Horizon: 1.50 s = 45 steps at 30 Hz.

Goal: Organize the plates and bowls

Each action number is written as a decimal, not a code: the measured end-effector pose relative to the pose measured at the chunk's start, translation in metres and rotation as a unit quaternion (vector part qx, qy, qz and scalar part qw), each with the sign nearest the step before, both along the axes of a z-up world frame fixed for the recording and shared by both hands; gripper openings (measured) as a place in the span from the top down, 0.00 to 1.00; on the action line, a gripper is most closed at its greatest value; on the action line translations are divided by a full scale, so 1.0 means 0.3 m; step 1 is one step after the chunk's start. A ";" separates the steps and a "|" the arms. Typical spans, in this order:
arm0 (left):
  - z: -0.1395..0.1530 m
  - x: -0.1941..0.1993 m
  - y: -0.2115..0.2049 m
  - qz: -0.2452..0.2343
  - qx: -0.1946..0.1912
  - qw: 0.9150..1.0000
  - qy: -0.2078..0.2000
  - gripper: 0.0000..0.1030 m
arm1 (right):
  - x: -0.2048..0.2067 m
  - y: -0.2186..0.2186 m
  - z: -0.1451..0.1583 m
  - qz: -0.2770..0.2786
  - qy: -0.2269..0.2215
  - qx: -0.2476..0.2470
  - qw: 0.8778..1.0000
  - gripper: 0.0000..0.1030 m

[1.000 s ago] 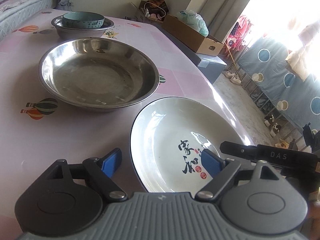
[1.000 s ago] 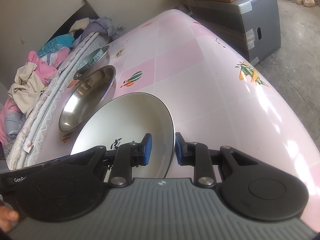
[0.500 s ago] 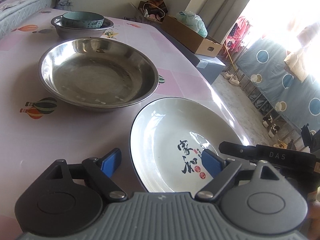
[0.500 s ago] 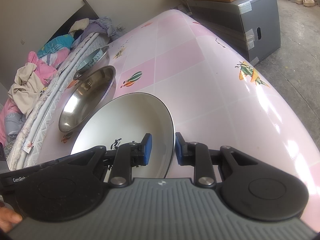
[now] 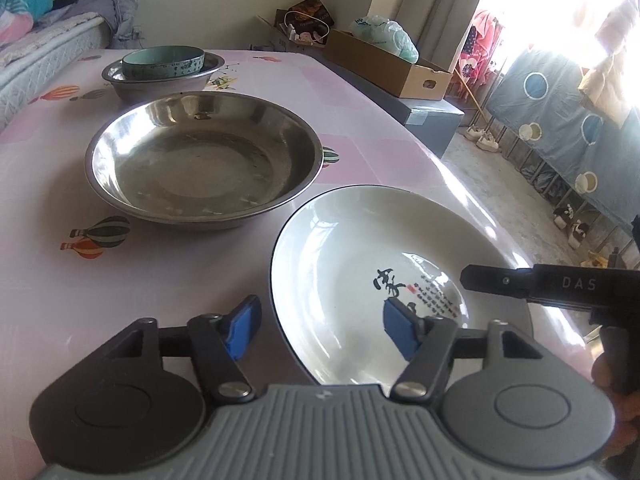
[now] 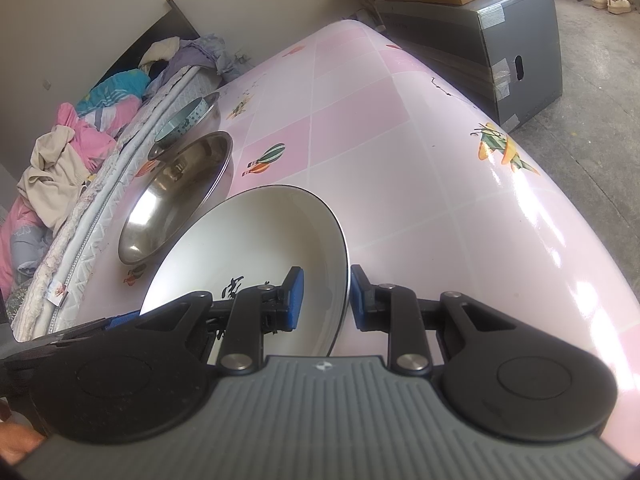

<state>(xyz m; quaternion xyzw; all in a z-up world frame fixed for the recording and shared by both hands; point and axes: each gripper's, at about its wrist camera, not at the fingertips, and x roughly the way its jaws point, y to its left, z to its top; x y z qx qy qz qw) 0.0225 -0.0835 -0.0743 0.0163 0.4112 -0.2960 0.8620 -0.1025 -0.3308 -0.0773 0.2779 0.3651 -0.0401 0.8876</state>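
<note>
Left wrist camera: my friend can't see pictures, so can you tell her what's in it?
The left gripper sits open astride the near rim of a white plate with black writing, on a pink table; its jaws have just been closing. Behind are a big steel bowl and a teal bowl nested in another steel bowl.

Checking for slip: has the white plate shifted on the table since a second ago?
No. In the right wrist view the white plate sits as before against the steel basin and the balloon print.
</note>
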 end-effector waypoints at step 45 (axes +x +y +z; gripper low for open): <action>0.002 -0.006 0.014 0.024 0.009 1.000 -0.004 0.69 | -0.010 0.050 0.001 0.020 -0.006 -0.064 0.998 0.78</action>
